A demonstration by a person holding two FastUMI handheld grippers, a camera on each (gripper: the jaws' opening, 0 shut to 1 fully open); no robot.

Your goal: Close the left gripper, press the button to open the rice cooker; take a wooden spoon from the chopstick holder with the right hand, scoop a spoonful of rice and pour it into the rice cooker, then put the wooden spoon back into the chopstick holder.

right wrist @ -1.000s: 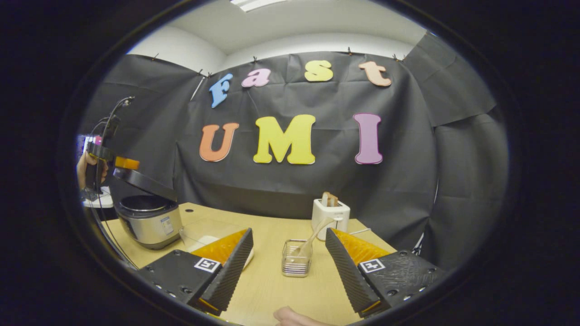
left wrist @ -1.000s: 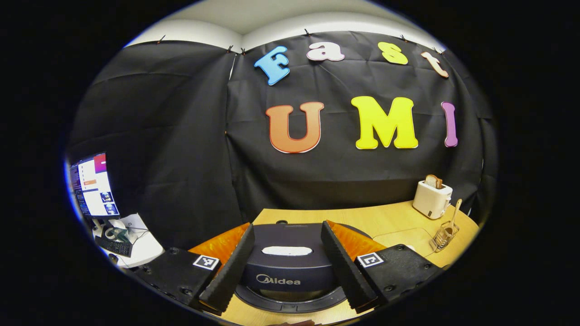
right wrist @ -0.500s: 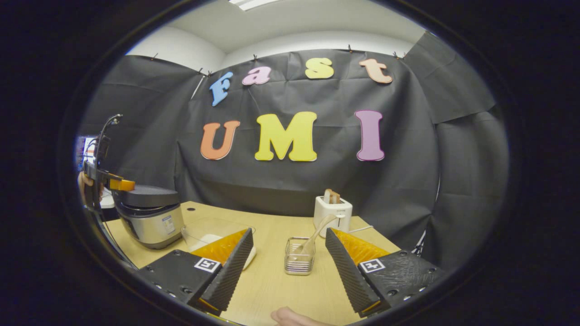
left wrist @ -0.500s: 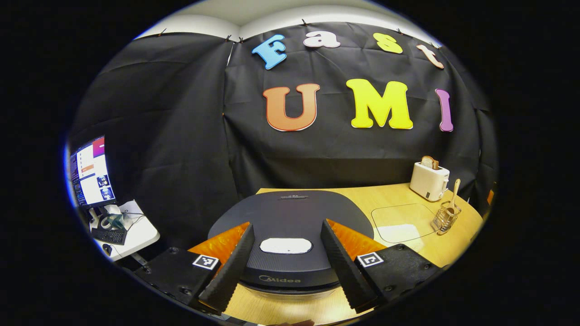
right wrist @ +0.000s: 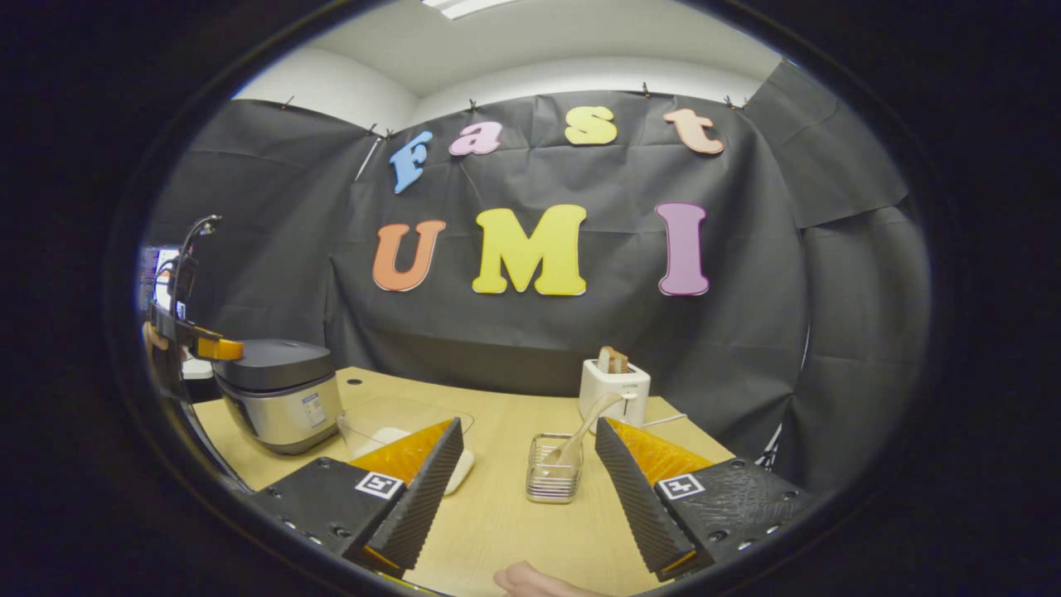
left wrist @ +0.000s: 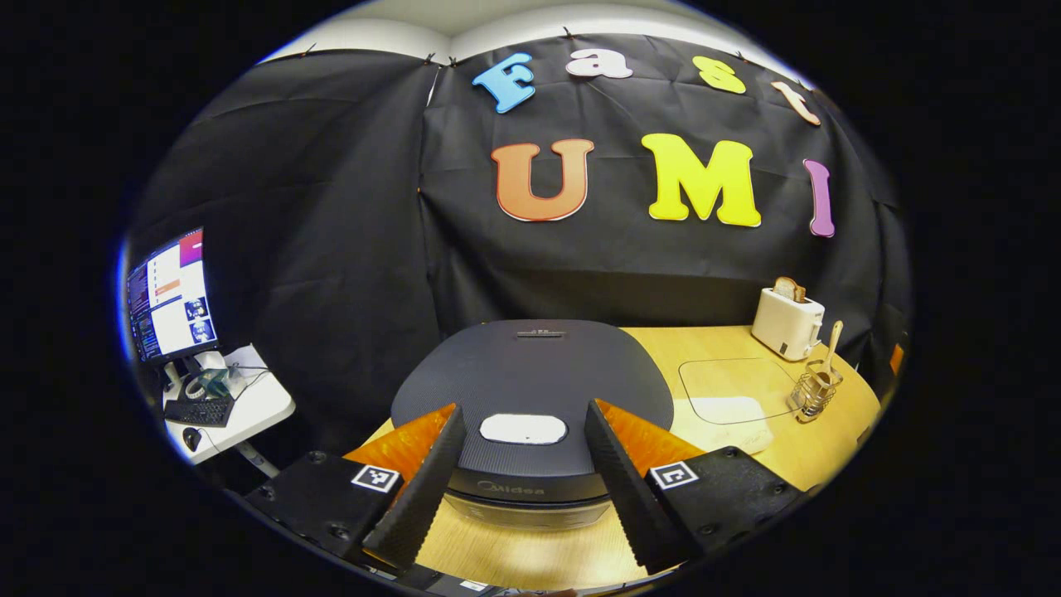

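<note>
Filling the lower centre of the left gripper view, the rice cooker (left wrist: 530, 390) is seen with its lid down, framed between the spread, empty fingers of the left gripper (left wrist: 510, 473). At the bottom of the right gripper view, the right gripper (right wrist: 518, 489) is likewise held apart with nothing grasped, and the wooden spoon (right wrist: 580, 435) is seen leaning in the chopstick holder (right wrist: 554, 479) between its fingers, on the table (right wrist: 497, 531).

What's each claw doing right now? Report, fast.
Left claw: open, holding nothing, its fingers either side of the rice cooker lid's front.
Right claw: open, holding nothing, facing the chopstick holder with the wooden spoon.
</note>
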